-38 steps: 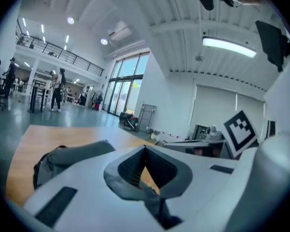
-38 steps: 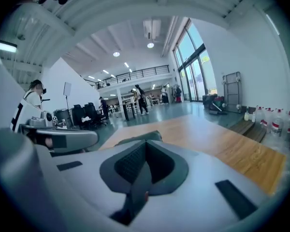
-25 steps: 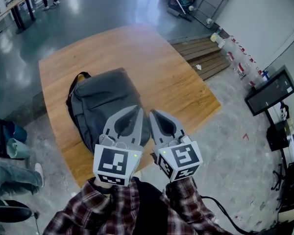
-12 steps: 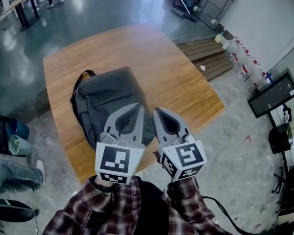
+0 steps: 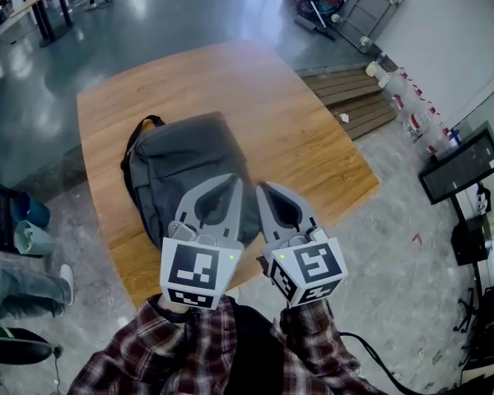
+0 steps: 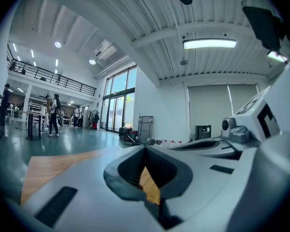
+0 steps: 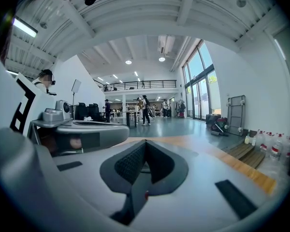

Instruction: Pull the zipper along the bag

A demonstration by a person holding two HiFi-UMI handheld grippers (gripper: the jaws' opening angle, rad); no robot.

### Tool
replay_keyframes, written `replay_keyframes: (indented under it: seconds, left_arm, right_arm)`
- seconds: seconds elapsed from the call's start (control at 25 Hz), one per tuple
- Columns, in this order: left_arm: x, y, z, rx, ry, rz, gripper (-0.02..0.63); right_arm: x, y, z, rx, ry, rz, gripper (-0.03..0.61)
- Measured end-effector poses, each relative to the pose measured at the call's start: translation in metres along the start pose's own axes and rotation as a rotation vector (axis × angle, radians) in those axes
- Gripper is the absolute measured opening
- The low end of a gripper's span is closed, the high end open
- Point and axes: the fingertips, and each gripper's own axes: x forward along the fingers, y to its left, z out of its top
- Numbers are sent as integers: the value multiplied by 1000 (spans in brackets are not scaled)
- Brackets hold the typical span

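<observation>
Barely any shift since earlier: left gripper, right gripper both clenched, empty, over bag at table near edge. Zipper pull not visible, probably bag rim; open, pinch tab, brace bag.

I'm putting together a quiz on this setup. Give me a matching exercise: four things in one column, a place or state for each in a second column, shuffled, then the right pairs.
Things
1. backpack
2. table
3. left claw
4. monitor

Places or states
A. shut, holding nothing
B. off the table, at the right of the head view
C. wooden, bears the backpack
D. grey, lies flat on the table

Pairs: 1-D, 2-C, 3-A, 4-B
</observation>
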Motion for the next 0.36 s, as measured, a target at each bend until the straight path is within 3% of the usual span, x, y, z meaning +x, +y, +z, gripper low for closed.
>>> replay_keyframes:
  seconds: [0.36]
  left_arm:
    - [4, -5, 3, 7, 7, -1, 8]
  right_arm:
    - [-4, -3, 1, -4, 8, 5, 9]
